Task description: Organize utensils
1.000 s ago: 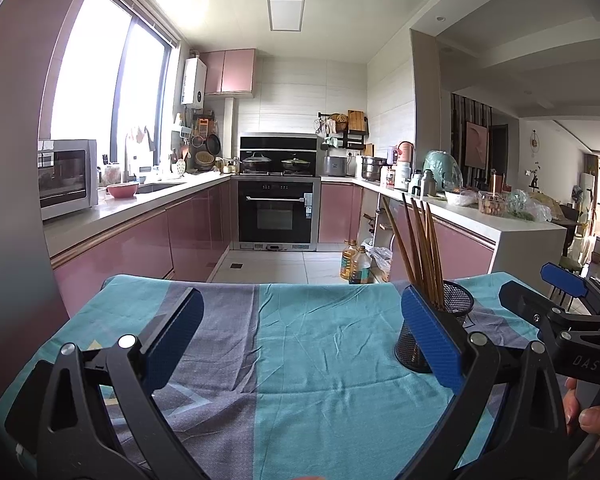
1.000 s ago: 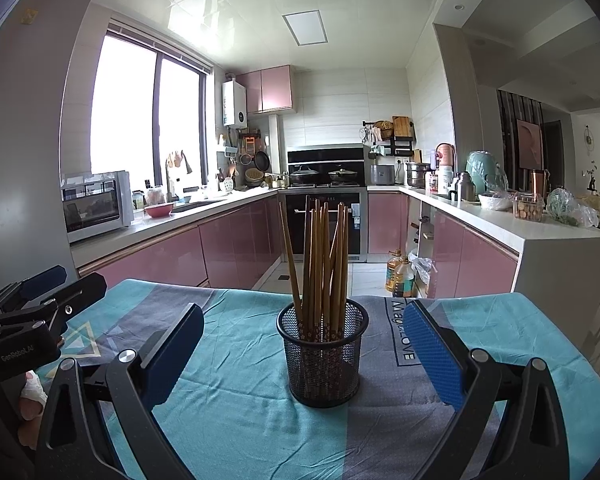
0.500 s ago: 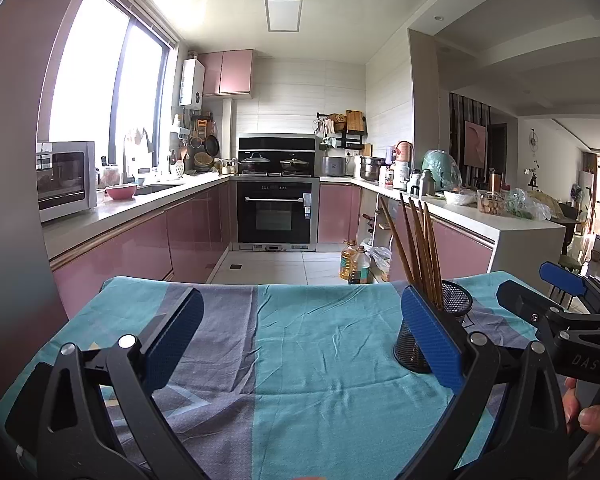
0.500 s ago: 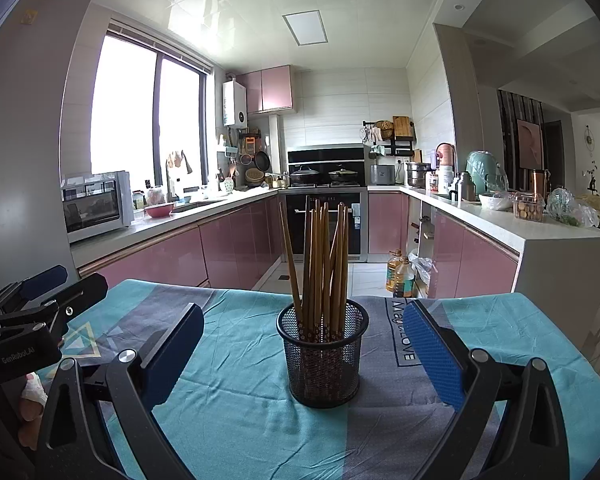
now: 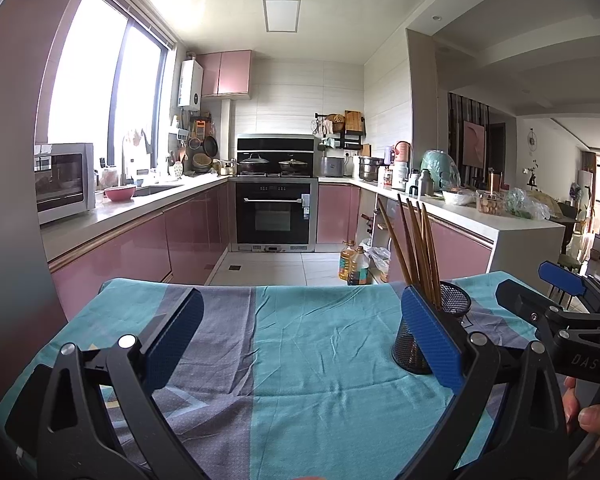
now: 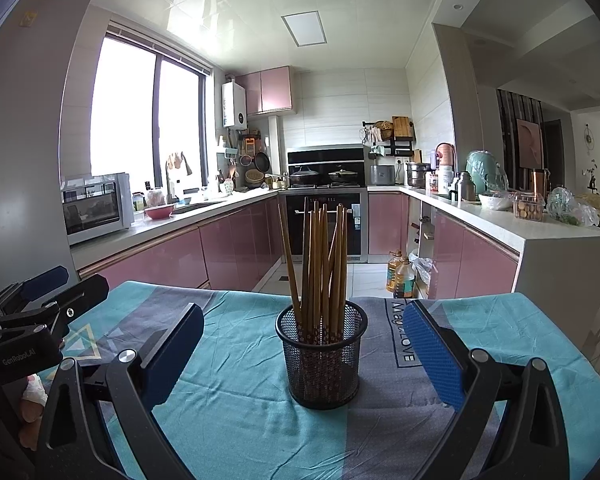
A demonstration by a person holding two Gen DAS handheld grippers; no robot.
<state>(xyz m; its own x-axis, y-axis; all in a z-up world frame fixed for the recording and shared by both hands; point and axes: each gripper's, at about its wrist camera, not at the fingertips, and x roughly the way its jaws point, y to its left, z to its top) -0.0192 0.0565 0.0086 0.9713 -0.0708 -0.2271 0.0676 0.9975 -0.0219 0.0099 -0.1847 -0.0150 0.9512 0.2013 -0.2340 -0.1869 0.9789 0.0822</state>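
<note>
On the table (image 6: 540, 344) in front of us, both grippers are spread wide and gripping nothing at all. We've got the right gripper (image 6: 300, 352) lined up on the black mesh holder (image 6: 321, 356), which sits between its two blue pads (image 6: 432, 352) without touching either one, so there's a clear gap on both sides. Our left gripper (image 5: 300, 340) hangs over bare tablecloth (image 5: 320, 360) with its fingers just as far apart, nothing between them.

The holder stands upright on the teal and grey cloth, roughly mid-table, right by the printed "LOVE" lettering. It's stuffed with a bunch of brown wooden chopsticks (image 6: 320, 264), all standing tips down and fanning out a bit at the top, one leaning off to the left. The lower ends have some small pale pattern, too small for us to make out.

From the left wrist view the holder sits off to the right, partly behind the right-hand pad, and the other gripper shows at the far right edge.
</note>
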